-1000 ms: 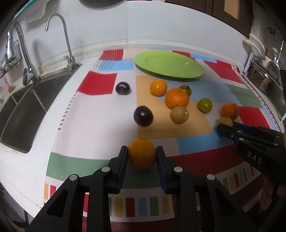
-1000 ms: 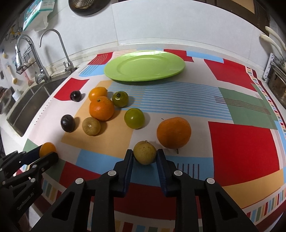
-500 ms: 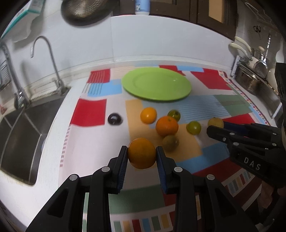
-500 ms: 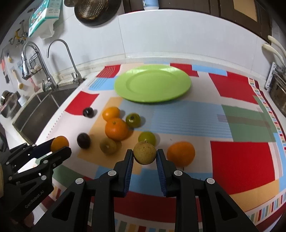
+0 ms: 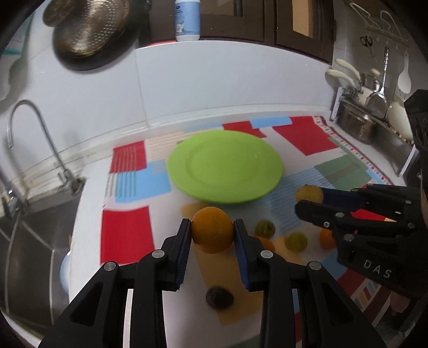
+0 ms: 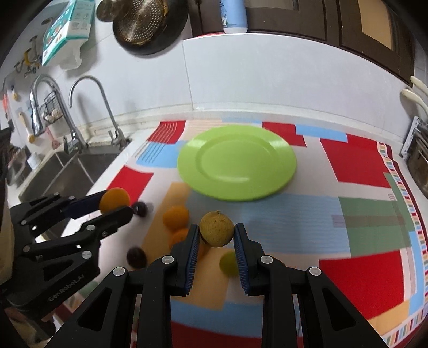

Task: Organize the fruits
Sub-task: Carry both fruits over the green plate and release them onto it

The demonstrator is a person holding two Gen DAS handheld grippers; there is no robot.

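My left gripper (image 5: 212,231) is shut on an orange (image 5: 212,229) and holds it in the air over the patchwork mat. My right gripper (image 6: 216,233) is shut on a brownish-yellow round fruit (image 6: 216,228), also lifted. Each gripper shows in the other's view, the left gripper (image 6: 117,203) at left and the right gripper (image 5: 307,199) at right. An empty green plate (image 5: 224,166) lies ahead on the mat; it also shows in the right wrist view (image 6: 236,163). Below lie dark plums (image 6: 136,257), oranges (image 6: 175,217) and green fruits (image 5: 295,241).
A steel sink (image 6: 67,166) with taps (image 6: 88,107) is on the left. A pot and utensil rack (image 5: 358,123) stands at the back right. A white wall runs behind the counter, with a colander (image 6: 141,21) hanging on it.
Both grippers have lifted their fruits off the mat and moved forward toward the green plate, which now looks nearer. The loose fruits have dropped lower in both views.
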